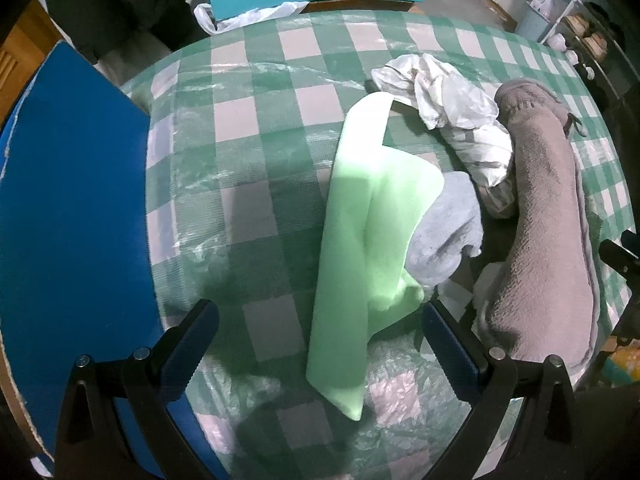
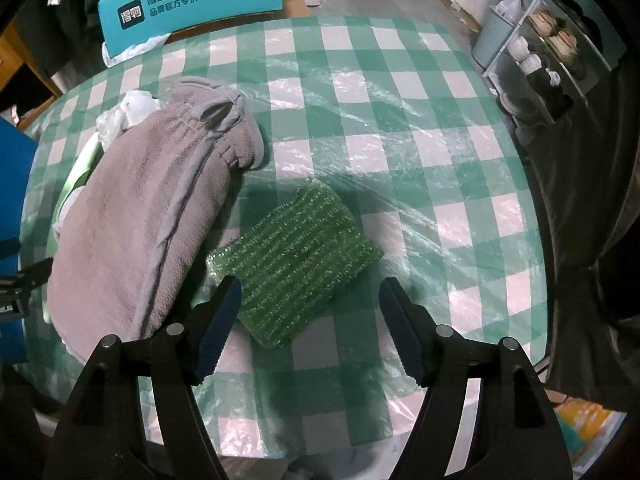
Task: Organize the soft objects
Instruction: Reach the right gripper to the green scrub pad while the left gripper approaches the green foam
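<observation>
A light green cloth (image 1: 356,248) lies folded lengthwise on the green-and-white checked tablecloth (image 1: 256,120). My left gripper (image 1: 320,344) hangs open above its near end, one finger on each side, touching nothing. Beside the cloth lie a pale blue-grey cloth (image 1: 448,228), a crumpled white plastic bag (image 1: 452,108) and a long grey fleece item (image 1: 548,232). In the right wrist view a glittery green knitted pad (image 2: 296,260) lies flat next to the grey fleece item (image 2: 152,208). My right gripper (image 2: 312,320) stands open over the pad's near corner, its pads clear of it.
A blue panel (image 1: 72,208) borders the table's left side. A teal printed sign (image 2: 192,0) stands at the far edge. A shelf with shoes (image 2: 552,52) stands at the right. The tablecloth (image 2: 420,120) lies under a clear plastic film.
</observation>
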`<state>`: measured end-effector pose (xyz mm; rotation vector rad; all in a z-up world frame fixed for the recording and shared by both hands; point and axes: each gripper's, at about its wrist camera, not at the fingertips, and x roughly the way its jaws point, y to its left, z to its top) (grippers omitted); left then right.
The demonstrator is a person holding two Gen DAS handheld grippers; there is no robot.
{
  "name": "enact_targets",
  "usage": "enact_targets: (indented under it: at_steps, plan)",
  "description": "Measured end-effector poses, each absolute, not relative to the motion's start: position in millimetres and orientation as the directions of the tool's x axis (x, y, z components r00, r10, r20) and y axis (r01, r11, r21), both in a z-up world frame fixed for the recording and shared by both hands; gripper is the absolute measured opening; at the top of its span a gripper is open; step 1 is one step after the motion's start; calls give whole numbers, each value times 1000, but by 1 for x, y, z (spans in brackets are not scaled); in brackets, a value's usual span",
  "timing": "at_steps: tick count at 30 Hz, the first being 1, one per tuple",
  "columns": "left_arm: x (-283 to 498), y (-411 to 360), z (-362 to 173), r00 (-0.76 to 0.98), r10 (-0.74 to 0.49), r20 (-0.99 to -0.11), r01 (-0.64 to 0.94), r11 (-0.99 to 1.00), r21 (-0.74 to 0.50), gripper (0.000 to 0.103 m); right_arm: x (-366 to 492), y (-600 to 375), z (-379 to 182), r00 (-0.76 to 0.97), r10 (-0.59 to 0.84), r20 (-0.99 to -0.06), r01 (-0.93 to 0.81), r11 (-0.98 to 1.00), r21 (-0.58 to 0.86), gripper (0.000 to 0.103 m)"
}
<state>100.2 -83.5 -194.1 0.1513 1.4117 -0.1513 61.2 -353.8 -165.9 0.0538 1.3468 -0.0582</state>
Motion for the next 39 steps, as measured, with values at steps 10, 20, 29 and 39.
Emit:
enact_targets:
  at_steps: [10,20,29,39]
  plan:
    - [102,-100,-204,153,11,-988,221,974,45,102,68,-351,-177,230,0,-973,63,998,15,80]
    - [112,-106,-219,160,24,-987,232,971,61,102,77,-348,-200,192,-34,-981,46,999,-25,80]
    - [112,-118,-219,231,93,-968,271,950,156,80,79,-346,-214,162,-56,-985,38,998,-50,80]
    - [114,-113,-210,229,27,-973,266,960,89,12,79,-351,-214,162,13,-987,5,1000,14,55]
